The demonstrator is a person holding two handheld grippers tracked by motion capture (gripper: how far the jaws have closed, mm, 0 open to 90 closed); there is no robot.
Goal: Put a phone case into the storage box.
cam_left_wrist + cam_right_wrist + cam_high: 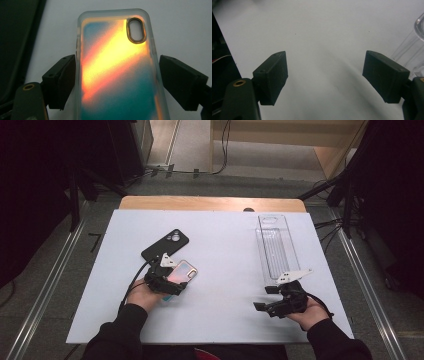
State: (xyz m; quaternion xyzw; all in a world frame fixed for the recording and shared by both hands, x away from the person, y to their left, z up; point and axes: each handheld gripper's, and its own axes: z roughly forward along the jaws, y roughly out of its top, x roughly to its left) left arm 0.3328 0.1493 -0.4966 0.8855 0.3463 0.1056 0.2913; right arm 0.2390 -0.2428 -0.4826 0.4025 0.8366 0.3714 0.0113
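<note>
black phone (165, 244) just beyond iridescent case (182, 271); bare mat (225, 270) centre

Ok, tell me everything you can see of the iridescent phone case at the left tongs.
The phone case is a translucent shell, seemingly soft plastic, with frosted clear edges and an orange-yellow-teal sheen. An oval, dark-rimmed camera cutout sits near its far corner. It lies flat on the white table, just right of the black phone, lengthwise between the jaws of the left tongs. The left pad seems to touch its edge; a slight gap shows at the right pad.
</note>
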